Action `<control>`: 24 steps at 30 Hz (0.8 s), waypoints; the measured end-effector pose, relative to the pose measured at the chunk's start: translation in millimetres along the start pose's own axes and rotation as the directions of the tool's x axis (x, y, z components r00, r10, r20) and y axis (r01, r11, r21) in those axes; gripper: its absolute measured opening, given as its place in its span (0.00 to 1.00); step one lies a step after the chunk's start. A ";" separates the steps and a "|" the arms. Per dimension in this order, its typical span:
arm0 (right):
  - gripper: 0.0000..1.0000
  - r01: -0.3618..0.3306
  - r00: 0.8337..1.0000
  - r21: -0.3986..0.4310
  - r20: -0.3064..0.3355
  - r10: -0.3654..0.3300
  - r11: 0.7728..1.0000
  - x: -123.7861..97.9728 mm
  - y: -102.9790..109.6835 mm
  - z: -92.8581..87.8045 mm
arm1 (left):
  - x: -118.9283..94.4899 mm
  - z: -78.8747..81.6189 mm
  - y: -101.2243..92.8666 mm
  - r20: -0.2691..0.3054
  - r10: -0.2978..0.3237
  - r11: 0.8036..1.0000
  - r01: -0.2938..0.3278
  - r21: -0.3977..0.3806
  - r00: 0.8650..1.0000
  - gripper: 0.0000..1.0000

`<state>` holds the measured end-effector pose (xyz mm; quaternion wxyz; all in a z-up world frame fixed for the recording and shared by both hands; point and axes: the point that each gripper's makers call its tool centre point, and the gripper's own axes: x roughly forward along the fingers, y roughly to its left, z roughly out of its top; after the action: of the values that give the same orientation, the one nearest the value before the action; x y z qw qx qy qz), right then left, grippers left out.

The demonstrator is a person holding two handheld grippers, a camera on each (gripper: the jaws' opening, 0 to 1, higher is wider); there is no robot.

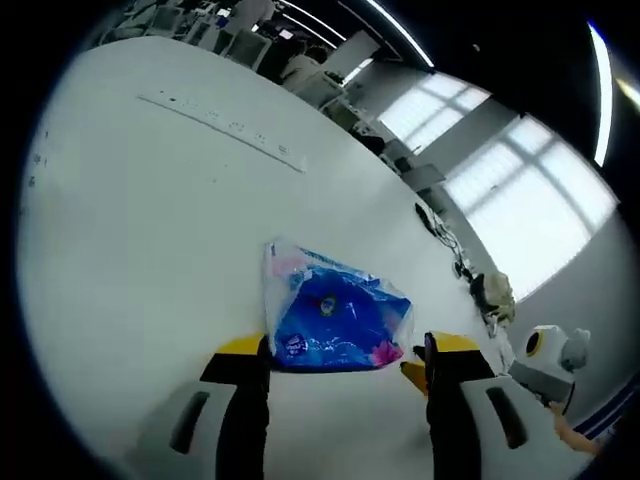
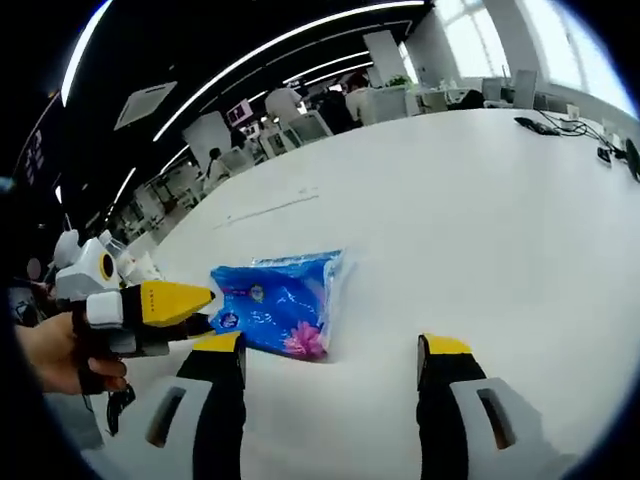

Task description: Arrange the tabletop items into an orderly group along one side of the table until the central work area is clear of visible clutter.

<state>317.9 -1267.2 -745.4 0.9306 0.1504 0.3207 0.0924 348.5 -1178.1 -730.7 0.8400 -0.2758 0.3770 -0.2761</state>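
We saw the blue pack (image 1: 335,322) lying mid-frame on the white table (image 1: 150,250), between the wide-spread left tongs (image 1: 345,365), not gripped. The right tongs (image 2: 330,350) were wide and empty. Pack wasn't at any table edge yet; we judged task barely begun.

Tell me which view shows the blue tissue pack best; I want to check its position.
The left gripper view: the tissue pack lies whole and centred on the white table, just ahead of the open left claw. The right gripper view shows it too, but off to the side, its near end crossed by the left claw.
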 end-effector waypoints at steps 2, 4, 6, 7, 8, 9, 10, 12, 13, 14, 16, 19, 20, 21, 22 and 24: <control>0.68 0.002 1.000 -0.003 -0.004 -0.002 1.000 -1.9 -0.3 -1.5 | -3.1 2.0 0.9 0.010 0.009 1.000 -0.009 0.016 1.000 0.72; 0.69 0.007 1.000 -0.020 0.012 -0.006 1.000 -5.8 0.0 0.3 | -9.5 0.5 4.4 -0.001 0.028 0.996 -0.028 0.086 1.000 0.81; 0.70 0.003 0.999 -0.025 0.032 -0.002 1.000 -9.6 1.4 3.2 | -18.0 3.3 5.7 0.015 0.035 0.989 -0.037 0.144 0.999 0.86; 0.70 -0.001 0.999 -0.031 0.044 0.002 1.000 -11.5 3.3 5.0 | -24.5 5.0 4.9 0.025 0.036 0.985 -0.040 0.166 0.999 0.87; 0.70 -0.001 0.999 -0.039 0.054 0.003 0.999 -13.4 4.2 6.6 | -28.6 5.6 3.3 0.027 0.030 0.985 -0.034 0.168 0.999 0.88; 0.70 -0.004 0.998 -0.042 0.059 0.006 0.999 -15.4 6.6 7.9 | -34.9 7.2 1.6 0.029 0.024 0.984 -0.029 0.174 0.999 0.88; 0.70 -0.007 0.998 -0.043 0.064 0.010 0.999 -16.9 8.8 9.1 | -39.3 8.7 1.1 0.032 0.022 0.983 -0.027 0.181 0.999 0.89; 0.70 -0.013 0.998 -0.045 0.069 0.016 0.999 -19.3 14.2 11.3 | -47.9 13.5 -0.1 0.046 0.017 0.981 -0.025 0.191 0.999 0.91; 0.70 -0.015 0.998 -0.049 0.066 0.018 0.999 -19.3 16.7 11.4 | -54.3 16.9 -0.6 0.053 0.013 0.980 -0.023 0.198 0.998 0.91; 0.70 -0.017 0.998 -0.055 0.067 0.021 0.998 -20.6 20.2 12.0 | -58.9 19.0 0.3 0.059 0.013 0.979 -0.025 0.200 0.998 0.91; 0.69 -0.020 0.997 -0.060 0.073 0.024 0.998 -21.7 24.6 13.6 | -69.9 25.6 2.9 0.081 0.015 0.980 -0.031 0.196 0.997 0.91; 0.69 -0.029 0.996 -0.068 0.084 0.035 0.997 -24.5 36.0 17.2 | -84.6 32.4 5.9 0.103 0.017 0.981 -0.037 0.190 0.995 0.91; 0.69 -0.032 0.996 -0.073 0.083 0.038 0.997 -25.3 39.1 17.8 | -90.9 34.1 7.5 0.111 0.019 0.982 -0.039 0.186 0.994 0.91; 0.69 -0.036 0.996 -0.080 0.082 0.043 0.996 -25.7 42.6 18.2 | -94.7 35.1 8.6 0.115 0.020 0.982 -0.041 0.185 0.993 0.91; 0.69 -0.040 0.995 -0.086 0.083 0.047 0.996 -27.0 46.2 18.8 | -100.6 36.1 11.3 0.121 0.026 0.982 -0.048 0.182 0.992 0.91; 0.69 -0.046 0.995 -0.097 0.084 0.054 0.994 -28.8 54.2 19.7 | -108.7 36.9 15.1 0.125 0.033 0.983 -0.055 0.178 0.992 0.91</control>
<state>303.7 -1228.4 -695.8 0.9471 0.1178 0.2716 0.1243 320.2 -1085.1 -667.7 0.8888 -0.2064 0.3043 -0.2734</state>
